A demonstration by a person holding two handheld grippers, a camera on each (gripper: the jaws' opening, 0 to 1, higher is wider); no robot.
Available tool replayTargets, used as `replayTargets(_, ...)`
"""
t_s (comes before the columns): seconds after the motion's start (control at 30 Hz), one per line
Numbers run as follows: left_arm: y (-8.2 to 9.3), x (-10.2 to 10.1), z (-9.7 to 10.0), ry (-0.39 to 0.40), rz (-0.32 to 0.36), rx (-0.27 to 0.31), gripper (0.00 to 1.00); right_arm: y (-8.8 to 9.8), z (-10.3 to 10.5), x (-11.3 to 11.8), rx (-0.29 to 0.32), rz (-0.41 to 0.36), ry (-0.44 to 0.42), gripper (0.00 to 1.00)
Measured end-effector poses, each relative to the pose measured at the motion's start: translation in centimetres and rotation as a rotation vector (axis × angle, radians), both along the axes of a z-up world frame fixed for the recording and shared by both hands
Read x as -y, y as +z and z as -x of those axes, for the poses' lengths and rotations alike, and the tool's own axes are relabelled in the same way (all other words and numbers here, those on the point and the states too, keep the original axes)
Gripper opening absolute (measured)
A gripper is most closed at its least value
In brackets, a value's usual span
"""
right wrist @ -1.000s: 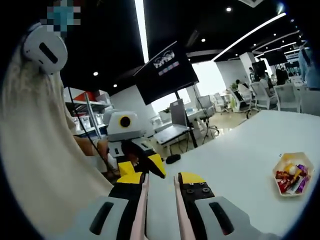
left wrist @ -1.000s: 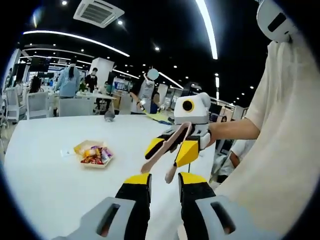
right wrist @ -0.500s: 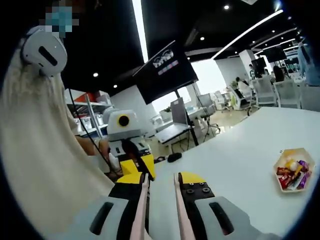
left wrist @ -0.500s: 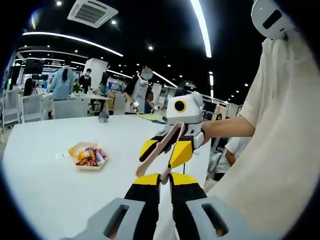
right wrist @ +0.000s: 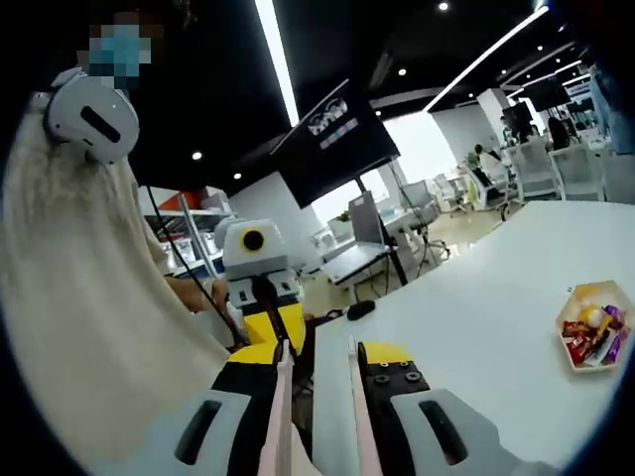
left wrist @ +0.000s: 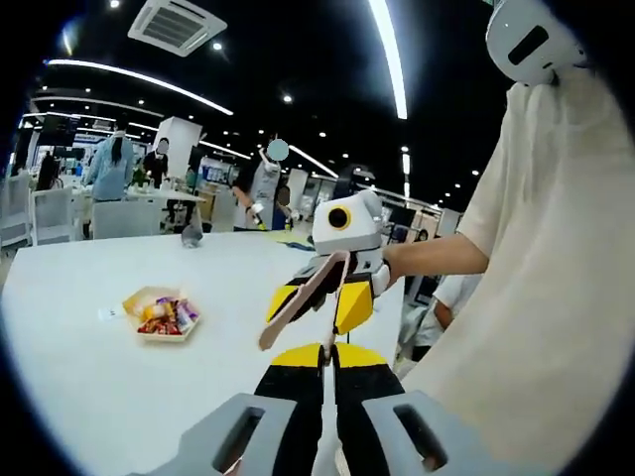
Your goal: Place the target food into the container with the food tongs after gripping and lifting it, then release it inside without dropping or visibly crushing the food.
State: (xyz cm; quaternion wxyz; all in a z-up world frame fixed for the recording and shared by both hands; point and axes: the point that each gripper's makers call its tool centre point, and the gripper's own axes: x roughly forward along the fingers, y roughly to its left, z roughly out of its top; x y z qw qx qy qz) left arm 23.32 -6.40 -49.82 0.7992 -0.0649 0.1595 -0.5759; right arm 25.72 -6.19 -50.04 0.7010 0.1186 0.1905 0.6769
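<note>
Since 1.0 s ago the left gripper (left wrist: pixel 322 369) has closed: its 2 yellow-tipped fingers (left wrist: pixel 296 357), then clearly apart, now stand almost together with only a thin slit between them and nothing held. In the left gripper view the right gripper (left wrist: pixel 316 300) has slid lower and to the left, so it now sits just above the left gripper's tips. The hexagonal container (left wrist: pixel 159 314) of wrapped snacks has shifted left in that view too, which fits a move of the camera, not of the container.

The right gripper (right wrist: pixel 316 359) holds the pink food tongs (right wrist: pixel 281 416). Its 2 fingers are partly closed, each pressing 1 tong arm from outside, with a narrow gap left between the arms. In the left gripper view the tongs (left wrist: pixel 294 307) point down and to the left from those fingers, their tips spread and bare, above the white tabletop (left wrist: pixel 119 377) near its edge.

In the right gripper view the left gripper (right wrist: pixel 270 332) faces the camera from just beyond the tongs, closer to centre than 1.0 s ago. The container (right wrist: pixel 593 337) lies well apart at the far right of the tabletop (right wrist: pixel 476 307). The person's cream sleeve (left wrist: pixel 536 297) fills the side of both views.
</note>
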Motion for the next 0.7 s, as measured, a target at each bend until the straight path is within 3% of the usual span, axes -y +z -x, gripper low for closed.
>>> replayTargets(0.7,0.7,-0.2,0.4,-0.027,-0.002,0.004,0.0,-1.8,0.6,1.4,0.0,0.089,0.02,0.3)
